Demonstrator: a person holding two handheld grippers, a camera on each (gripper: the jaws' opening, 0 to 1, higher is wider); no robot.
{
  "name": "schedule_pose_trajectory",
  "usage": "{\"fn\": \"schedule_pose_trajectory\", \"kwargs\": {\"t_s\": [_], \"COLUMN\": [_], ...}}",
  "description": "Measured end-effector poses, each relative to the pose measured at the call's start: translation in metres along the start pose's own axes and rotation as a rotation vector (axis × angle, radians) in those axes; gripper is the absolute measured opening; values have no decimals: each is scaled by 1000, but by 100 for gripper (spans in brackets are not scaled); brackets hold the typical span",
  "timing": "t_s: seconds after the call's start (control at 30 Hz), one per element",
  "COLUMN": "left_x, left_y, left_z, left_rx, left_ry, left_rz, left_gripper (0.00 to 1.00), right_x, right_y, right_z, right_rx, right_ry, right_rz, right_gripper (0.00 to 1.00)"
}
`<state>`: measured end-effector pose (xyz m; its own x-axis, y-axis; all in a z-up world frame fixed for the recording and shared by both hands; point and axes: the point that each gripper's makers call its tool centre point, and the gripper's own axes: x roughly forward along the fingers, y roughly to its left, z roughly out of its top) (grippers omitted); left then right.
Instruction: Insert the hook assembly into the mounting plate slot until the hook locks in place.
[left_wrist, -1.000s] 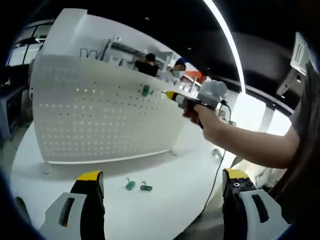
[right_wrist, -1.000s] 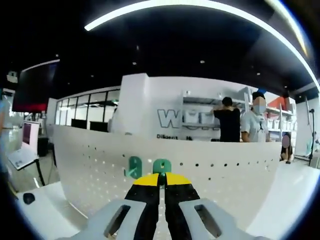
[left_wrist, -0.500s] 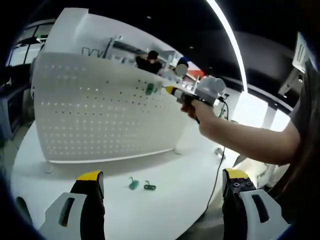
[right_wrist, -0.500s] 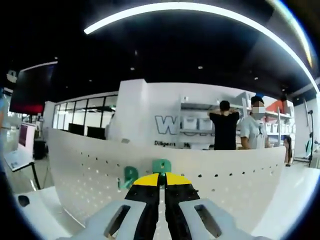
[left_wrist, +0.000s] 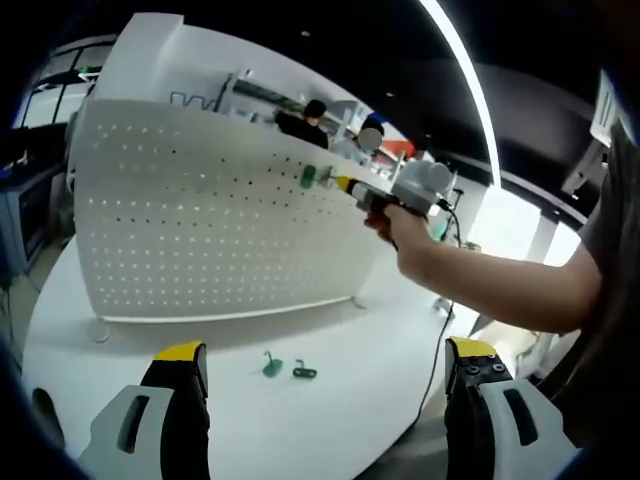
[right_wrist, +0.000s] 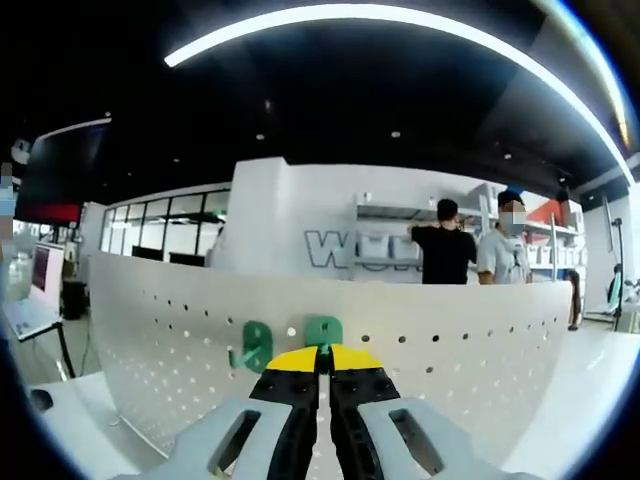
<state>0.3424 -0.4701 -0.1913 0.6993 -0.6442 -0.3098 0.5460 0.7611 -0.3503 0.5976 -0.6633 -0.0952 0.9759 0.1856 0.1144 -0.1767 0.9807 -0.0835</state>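
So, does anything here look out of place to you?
Only slightly: two small green hooks lie loose on the white table in front of the pegboard, not hung. One green hook sits on the board, and the right gripper holds another green hook against it. Nothing looks broken.

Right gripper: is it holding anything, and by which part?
The right gripper is shut on a green hook at its lower end, against the pegboard. The left gripper holds nothing.
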Motion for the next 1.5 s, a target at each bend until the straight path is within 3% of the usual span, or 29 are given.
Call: {"fn": "schedule_pose_trajectory", "kwargs": {"t_s": [0.17,0.4,0.47,0.5,0.6,0.67,0.87,0.97,1.1,1.5], "left_x": [1,1,0,0,-1,-3,-6,-6,-7,-14], "left_y": [-1,0,0,0,1,1,3,2,-2,-11], "left_z": [0,-1,-1,-1,-1,-1,-1,-1,-1,-1], "left_rx": [-7,-14,-13,-13,-14,-15,-16,-16,-9,-5], "left_ry": [-1,-3,-4,-5,-5,-7,-13,-17,-19,-31], "left_rz": [-4,3,5,5,7,9,18,16,11,-1], "left_gripper": [100,100,100,100,100,100,100,100,100,100], "right_x": [-2,-4,-3,-3,-1,-3,-7,-6,-13,-41], "right_y": [-1,6,8,9,11,9,10,11,10,8], "right_z": [-6,-5,-7,-15,-18,-15,-4,4,19,29], "right_rx": [41,-30,-60,-61,-4,-9,-5,11,-11,-37], "right_ry": [-1,26,49,104,104,94,70,46,10,16], "right_rz": [1,-19,-24,-16,-11,-27,-9,5,1,13], "right_gripper": [0,1,1,2,4,9,11,21,21,22]}}
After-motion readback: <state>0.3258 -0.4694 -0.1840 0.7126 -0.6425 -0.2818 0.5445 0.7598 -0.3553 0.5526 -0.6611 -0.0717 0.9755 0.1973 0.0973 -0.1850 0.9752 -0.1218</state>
